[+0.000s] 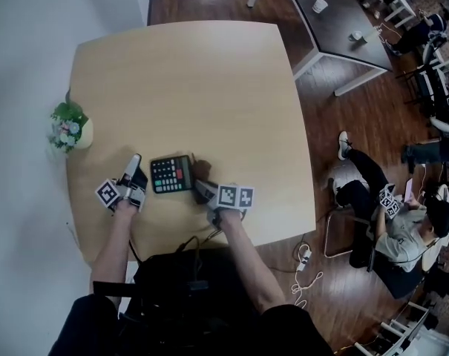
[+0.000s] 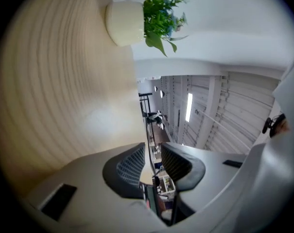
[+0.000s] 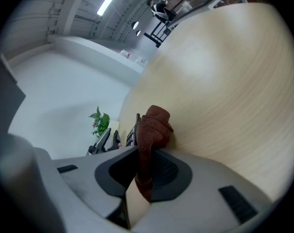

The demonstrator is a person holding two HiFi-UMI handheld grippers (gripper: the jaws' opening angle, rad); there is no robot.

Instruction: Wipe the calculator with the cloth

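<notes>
A black calculator (image 1: pixel 171 173) with red and green keys lies flat on the light wooden table (image 1: pixel 194 87), between my two grippers. My right gripper (image 1: pixel 202 185) is just right of it, shut on a brown cloth (image 3: pixel 154 126) that bunches up past the jaws. The cloth (image 1: pixel 202 170) sits at the calculator's right edge; I cannot tell if they touch. In the right gripper view the calculator (image 3: pixel 135 127) shows only as a dark edge behind the cloth. My left gripper (image 1: pixel 134 166) rests left of the calculator. Its jaws (image 2: pixel 152 155) stand a narrow gap apart with nothing between them.
A small potted plant (image 1: pixel 68 127) in a cream pot (image 2: pixel 123 22) stands at the table's left edge, beyond the left gripper. A person sits on a chair (image 1: pixel 402 221) on the wooden floor to the right. A dark table (image 1: pixel 335 21) stands further back.
</notes>
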